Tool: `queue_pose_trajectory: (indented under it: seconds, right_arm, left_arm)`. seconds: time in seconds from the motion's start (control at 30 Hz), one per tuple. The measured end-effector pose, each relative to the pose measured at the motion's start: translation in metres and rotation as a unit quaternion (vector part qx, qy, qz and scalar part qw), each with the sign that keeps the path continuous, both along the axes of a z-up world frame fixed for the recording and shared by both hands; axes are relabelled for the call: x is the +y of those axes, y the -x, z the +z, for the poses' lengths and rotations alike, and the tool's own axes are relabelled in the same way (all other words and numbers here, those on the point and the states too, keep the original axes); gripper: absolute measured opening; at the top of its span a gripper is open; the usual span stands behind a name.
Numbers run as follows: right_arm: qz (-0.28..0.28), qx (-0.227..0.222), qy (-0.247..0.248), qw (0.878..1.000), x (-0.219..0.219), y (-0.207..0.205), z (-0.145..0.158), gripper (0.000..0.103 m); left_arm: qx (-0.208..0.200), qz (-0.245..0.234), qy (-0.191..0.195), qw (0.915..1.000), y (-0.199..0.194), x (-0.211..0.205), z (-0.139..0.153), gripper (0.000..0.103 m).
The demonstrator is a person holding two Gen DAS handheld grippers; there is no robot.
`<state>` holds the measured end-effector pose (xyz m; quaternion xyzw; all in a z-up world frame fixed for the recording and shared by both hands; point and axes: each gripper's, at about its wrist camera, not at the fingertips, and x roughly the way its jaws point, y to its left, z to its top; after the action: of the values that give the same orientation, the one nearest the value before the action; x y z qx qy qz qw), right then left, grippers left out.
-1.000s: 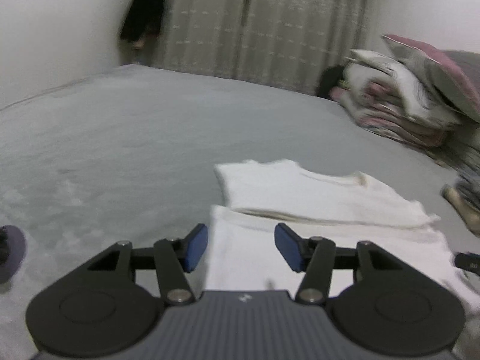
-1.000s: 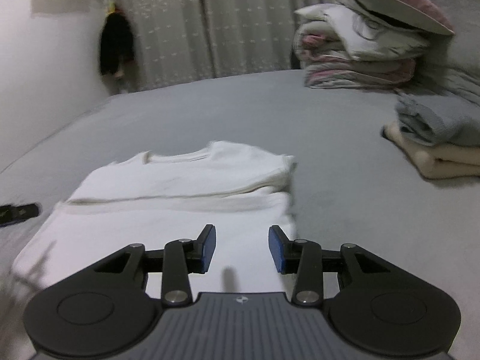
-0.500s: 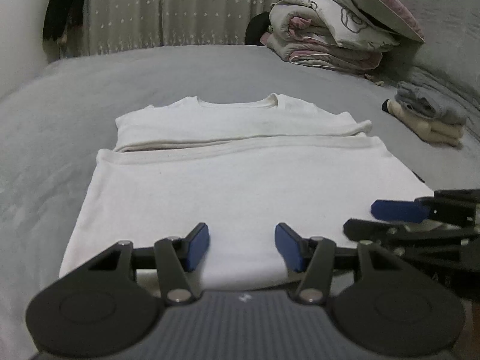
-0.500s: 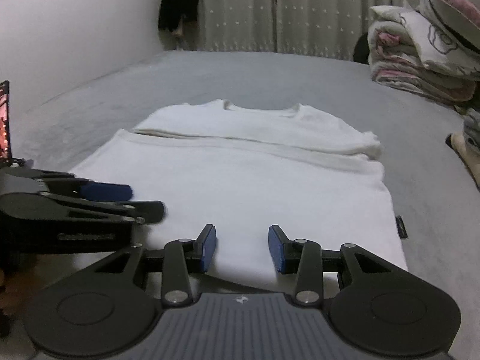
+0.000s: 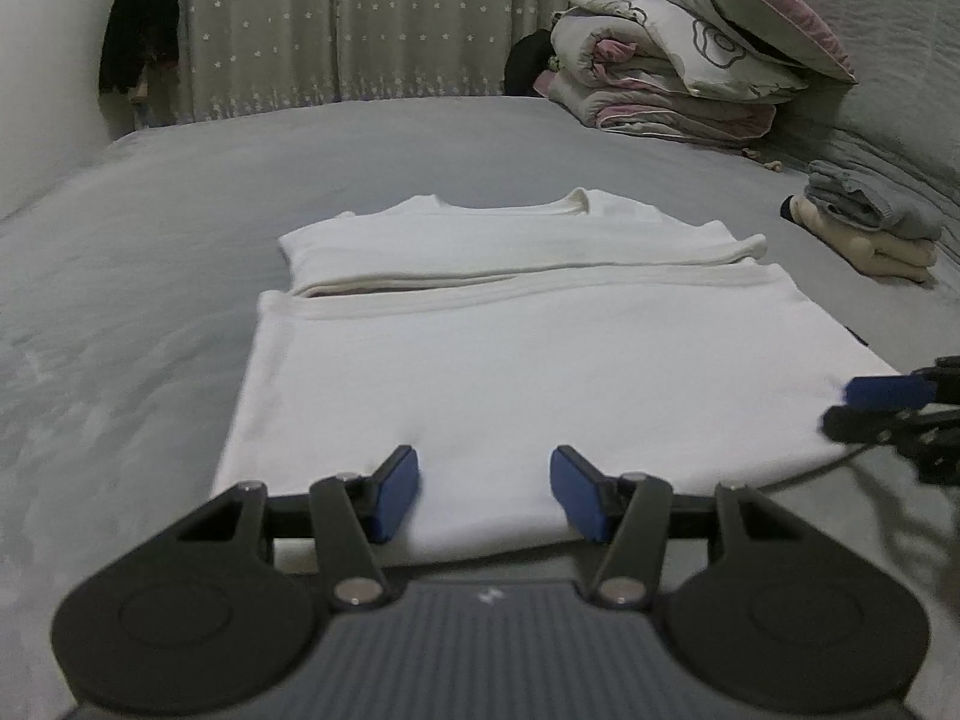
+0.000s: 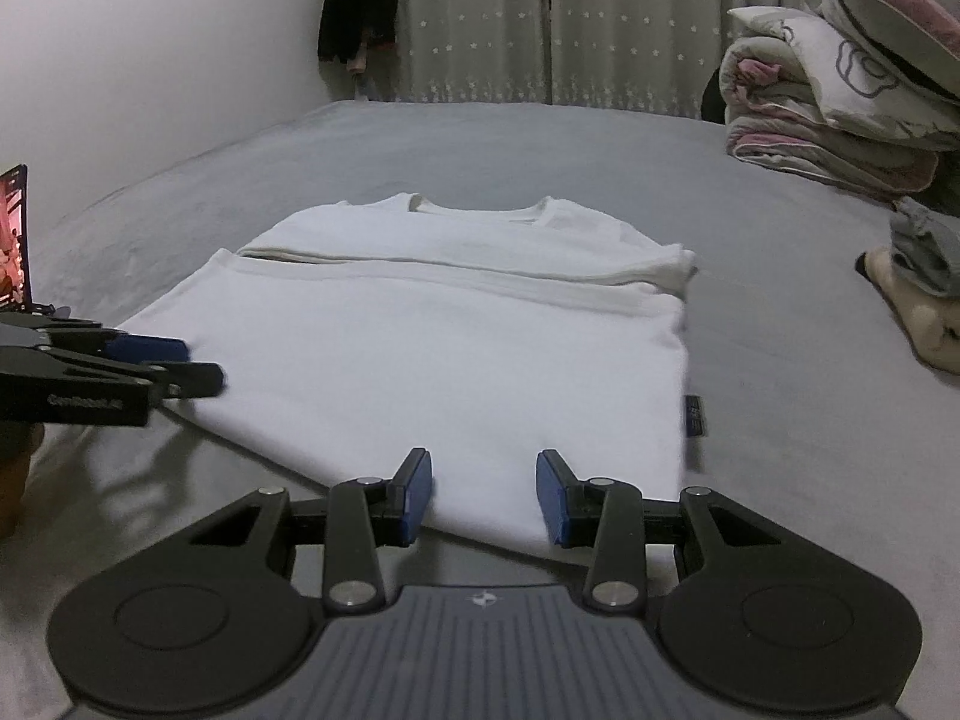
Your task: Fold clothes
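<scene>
White cotton, the shirt is lying flat on the grey bed, already folded once so its hem is sitting just short of the collar at 12 o'clock, with the near fold edge facing both tongs. Left tongs and right tongs are hovering part-open and empty over that near edge, toward its 7 and 5 o'clock corners, so the second fold seems to be starting. Next, I judge, each is needing to pinch every layer at its corner, then carry the edge evenly toward the collar.
</scene>
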<state>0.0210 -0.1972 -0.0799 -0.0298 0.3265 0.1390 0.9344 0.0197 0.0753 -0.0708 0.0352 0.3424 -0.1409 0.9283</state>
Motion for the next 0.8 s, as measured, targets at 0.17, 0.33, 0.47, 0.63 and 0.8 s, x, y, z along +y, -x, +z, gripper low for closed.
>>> queue_pose_trajectory:
  seconds: [0.17, 0.33, 0.47, 0.63, 0.8]
  right_arm:
    - [-0.01, 0.009, -0.011, 1.0, -0.02, 0.006, 0.005, 0.038]
    - [-0.033, 0.023, -0.052, 0.998, -0.05, 0.011, 0.011, 0.039]
    - [-0.069, 0.04, -0.068, 0.995, -0.076, 0.012, 0.01, 0.04]
    - [-0.088, 0.066, -0.137, 0.984, -0.103, 0.011, 0.009, 0.04]
    - [-0.091, 0.119, -0.222, 0.964, -0.115, 0.008, 0.009, 0.041]
  left_arm:
    - [0.009, 0.03, 0.027, 0.9991, -0.001, 0.033, 0.003, 0.052]
    - [0.019, 0.042, 0.061, 0.9971, -0.001, 0.062, 0.008, 0.052]
    - [0.027, 0.042, 0.091, 0.9946, 0.002, 0.075, 0.01, 0.052]
    - [0.036, 0.061, 0.115, 0.9909, 0.004, 0.086, 0.017, 0.059]
    - [0.103, 0.089, 0.194, 0.9716, -0.001, 0.107, 0.013, 0.059]
